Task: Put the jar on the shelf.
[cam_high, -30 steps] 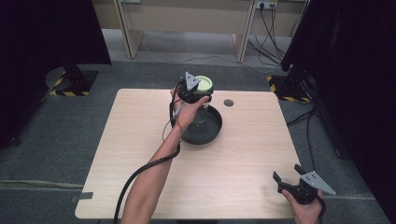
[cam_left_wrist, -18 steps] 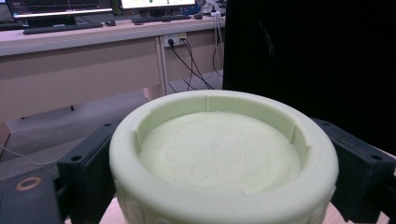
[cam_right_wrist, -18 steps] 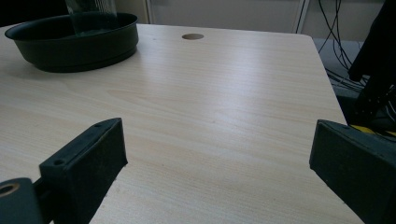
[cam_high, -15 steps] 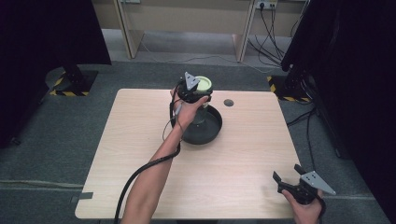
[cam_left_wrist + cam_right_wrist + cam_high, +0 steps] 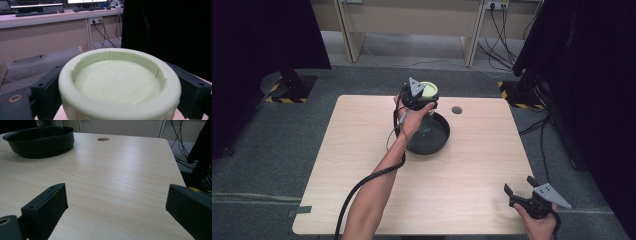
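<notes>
My right tool [image 5: 521, 191] sits near me at the table [image 5: 362, 150] corner, its jaws wide apart. Farther off, my left tool [image 5: 418, 96] squeezes a pale green lid [image 5: 120, 82] above the black dish [image 5: 434, 140].

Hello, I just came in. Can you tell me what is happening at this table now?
A person works at a wooden table with a gripper in each hand. The left gripper is shut on a pale green lid, held above the far rim of a black pan. Something clear stands in the pan, too blurred to name. The right gripper is open and holds nothing, near the table's front right corner, its jaws wide apart over bare wood.
</notes>
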`<action>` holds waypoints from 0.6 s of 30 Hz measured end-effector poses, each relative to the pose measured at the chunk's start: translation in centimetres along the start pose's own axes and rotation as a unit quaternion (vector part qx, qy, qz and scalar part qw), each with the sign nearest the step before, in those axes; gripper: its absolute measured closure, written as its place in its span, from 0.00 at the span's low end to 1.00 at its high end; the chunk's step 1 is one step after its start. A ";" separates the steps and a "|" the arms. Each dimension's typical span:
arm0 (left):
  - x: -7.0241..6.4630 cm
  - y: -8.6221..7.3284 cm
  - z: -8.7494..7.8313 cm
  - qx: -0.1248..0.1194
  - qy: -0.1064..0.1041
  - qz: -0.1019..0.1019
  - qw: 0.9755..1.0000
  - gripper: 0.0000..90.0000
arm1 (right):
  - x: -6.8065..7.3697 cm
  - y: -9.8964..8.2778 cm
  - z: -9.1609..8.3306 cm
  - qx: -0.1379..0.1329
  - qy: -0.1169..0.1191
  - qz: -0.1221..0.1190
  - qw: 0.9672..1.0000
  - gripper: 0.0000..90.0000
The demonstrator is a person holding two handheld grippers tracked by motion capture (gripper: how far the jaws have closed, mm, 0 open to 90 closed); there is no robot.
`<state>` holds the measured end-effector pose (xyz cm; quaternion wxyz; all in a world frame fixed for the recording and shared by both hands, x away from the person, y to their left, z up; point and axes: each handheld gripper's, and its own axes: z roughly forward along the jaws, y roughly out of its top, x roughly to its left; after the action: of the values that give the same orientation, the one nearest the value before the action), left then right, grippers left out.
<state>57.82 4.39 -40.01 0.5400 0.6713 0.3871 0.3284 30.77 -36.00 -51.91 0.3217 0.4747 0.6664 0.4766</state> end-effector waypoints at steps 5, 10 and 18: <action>0.1 -0.1 -0.1 -0.002 -0.001 -0.002 1.000 0.12 | 0.0 0.0 0.0 0.000 0.000 -0.001 1.000 0.04; 0.3 -0.2 -0.2 -0.001 -0.002 -0.006 1.000 0.12 | 0.1 0.0 0.0 0.000 0.000 -0.002 1.000 0.04; 0.9 -0.3 -0.4 -0.003 -0.005 -0.018 1.000 0.12 | 0.1 0.0 0.0 0.001 -0.001 -0.003 1.000 0.04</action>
<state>57.82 5.41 -40.24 0.5502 0.6638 0.3955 0.3164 30.75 -35.91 -51.90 0.3226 0.4737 0.6681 0.4745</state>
